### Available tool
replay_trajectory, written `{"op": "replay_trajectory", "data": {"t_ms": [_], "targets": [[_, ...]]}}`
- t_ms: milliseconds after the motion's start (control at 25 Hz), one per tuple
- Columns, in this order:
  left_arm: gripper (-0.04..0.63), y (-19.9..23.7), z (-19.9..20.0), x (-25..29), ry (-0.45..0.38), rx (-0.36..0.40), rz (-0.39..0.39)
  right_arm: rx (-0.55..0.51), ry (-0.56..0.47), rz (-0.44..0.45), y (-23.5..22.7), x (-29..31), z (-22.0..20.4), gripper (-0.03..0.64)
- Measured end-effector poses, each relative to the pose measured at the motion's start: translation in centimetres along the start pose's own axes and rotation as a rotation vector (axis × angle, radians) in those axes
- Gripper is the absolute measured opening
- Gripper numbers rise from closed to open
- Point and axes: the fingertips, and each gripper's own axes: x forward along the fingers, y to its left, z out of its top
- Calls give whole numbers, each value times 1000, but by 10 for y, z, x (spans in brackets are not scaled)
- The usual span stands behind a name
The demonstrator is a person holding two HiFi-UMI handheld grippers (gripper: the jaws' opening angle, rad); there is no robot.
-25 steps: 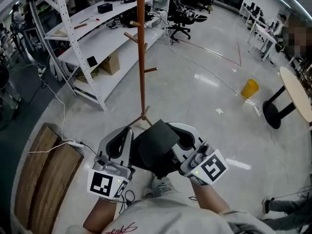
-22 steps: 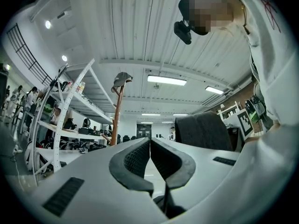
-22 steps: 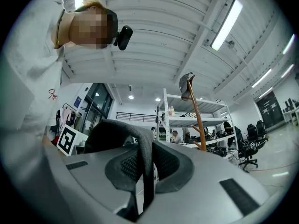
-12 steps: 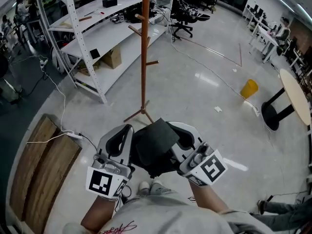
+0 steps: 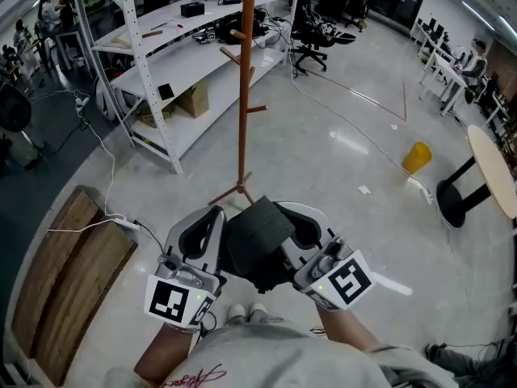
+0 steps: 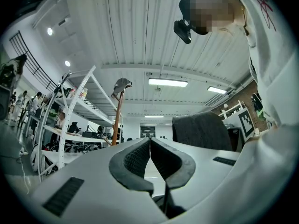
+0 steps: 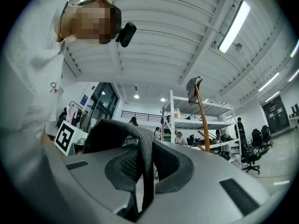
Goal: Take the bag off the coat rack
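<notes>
Black bag strap (image 7: 147, 181) pinched by right gripper (image 7: 145, 148); head view hides it

The bag (image 5: 257, 241) is dark grey, soft and flat, held tilted and well apart from the coat rack (image 5: 245, 95). Its strap, or perhaps a fabric edge, is pinched in the right tool (image 7: 145, 155). The rack, a brown wooden pole with short pegs, stands upright on splayed feet.
</notes>
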Motion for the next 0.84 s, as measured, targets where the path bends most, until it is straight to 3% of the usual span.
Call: {"op": "replay_trajectory", "data": {"t_ms": [840], "targets": [[20,-6,9,3,-30,4,-6,-8,-3,3,1,-4,6,37]]}}
